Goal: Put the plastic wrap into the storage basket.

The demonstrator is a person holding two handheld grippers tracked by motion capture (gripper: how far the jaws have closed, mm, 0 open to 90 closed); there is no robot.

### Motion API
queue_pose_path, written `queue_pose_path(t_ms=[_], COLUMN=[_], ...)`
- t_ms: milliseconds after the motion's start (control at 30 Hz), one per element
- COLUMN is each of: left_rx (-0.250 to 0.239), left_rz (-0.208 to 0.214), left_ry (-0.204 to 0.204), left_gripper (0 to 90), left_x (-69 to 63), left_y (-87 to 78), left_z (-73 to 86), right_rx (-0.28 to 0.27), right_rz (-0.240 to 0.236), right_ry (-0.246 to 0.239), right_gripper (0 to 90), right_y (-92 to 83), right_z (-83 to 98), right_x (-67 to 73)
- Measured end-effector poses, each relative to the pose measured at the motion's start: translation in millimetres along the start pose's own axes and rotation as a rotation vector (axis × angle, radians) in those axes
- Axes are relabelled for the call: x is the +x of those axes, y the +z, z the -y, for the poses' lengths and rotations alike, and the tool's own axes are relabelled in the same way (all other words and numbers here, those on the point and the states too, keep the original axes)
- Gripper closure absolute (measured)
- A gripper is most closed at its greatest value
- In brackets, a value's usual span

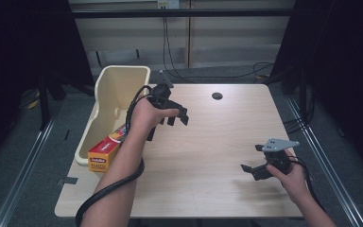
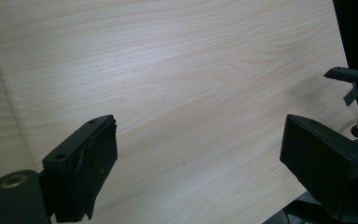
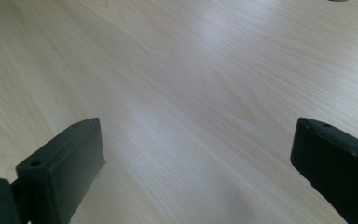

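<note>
Nearby, an orange-red box (image 1: 108, 150) lies in the cream bin (image 1: 118, 85); both claws spread, empty.

Tub (image 1: 118, 90) on bench (image 1: 203, 156), at far left corner. Box (image 1: 108, 149) in tub's near end, sticking out toward near edge. Left gripper (image 1: 172, 116) just right of tub. Right gripper (image 1: 255, 163) well right of tub, nearer front. Hole (image 1: 217, 96) in bench right of tub, far side.

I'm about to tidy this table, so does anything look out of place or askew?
One thing: the long yellow and red box lies tilted, its far end propped in the cream bin and its near end sticking out over the bin's rim at the table's left edge. Both grippers, left and right, are open and hold nothing.
</note>
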State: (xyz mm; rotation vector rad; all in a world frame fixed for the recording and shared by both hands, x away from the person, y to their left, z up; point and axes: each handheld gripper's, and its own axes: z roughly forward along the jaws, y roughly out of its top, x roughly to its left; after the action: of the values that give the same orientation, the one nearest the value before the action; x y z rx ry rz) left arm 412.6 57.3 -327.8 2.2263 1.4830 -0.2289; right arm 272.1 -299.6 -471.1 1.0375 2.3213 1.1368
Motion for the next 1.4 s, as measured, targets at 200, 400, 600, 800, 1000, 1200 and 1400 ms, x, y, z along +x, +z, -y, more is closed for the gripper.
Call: queue_pose_path(t_ms=[200, 400, 600, 800, 1000, 1200, 1400], left_rx=[0.007, 0.009, 0.014, 0.019, 0.01, 0.008, -0.002], left_rz=[0.007, 0.015, 0.012, 0.023, 0.022, 0.024, 0.039], left_ry=[0.007, 0.029, 0.051, 0.071, 0.09, 0.108, 0.123], left_gripper=[11.1, 11.4, 11.4, 11.2, 11.2, 11.1, 11.1], left_x=[0.6, -3.1, -6.1, -6.3, -5.9, -4.1, -2.6], left_y=[11.1, 21.0, 29.0, 38.5, 45.5, 53.5, 63.7], left_z=[3.4, 6.9, 12.3, 18.4, 24.4, 30.7, 37.6], right_rx=[0.0, 0.002, 0.001, 0.006, 0.008, 0.012, 0.018], right_rz=[0.0, 0.0, 0.001, 0.001, -0.001, 0.002, 0.005], right_ry=[-0.001, -0.005, -0.001, -0.001, -0.006, -0.004, -0.001], right_gripper=[2.2, 2.2, 2.3, 2.2, 2.2, 2.3, 2.2], right_y=[0.5, 0.4, 0.3, 0.0, 0.8, 1.4, 1.9], right_z=[0.0, 0.1, 0.5, 0.5, 0.9, 1.3, 1.9], right_x=[0.1, -0.4, -1.1, -0.5, -1.1, -0.8, -1.4])
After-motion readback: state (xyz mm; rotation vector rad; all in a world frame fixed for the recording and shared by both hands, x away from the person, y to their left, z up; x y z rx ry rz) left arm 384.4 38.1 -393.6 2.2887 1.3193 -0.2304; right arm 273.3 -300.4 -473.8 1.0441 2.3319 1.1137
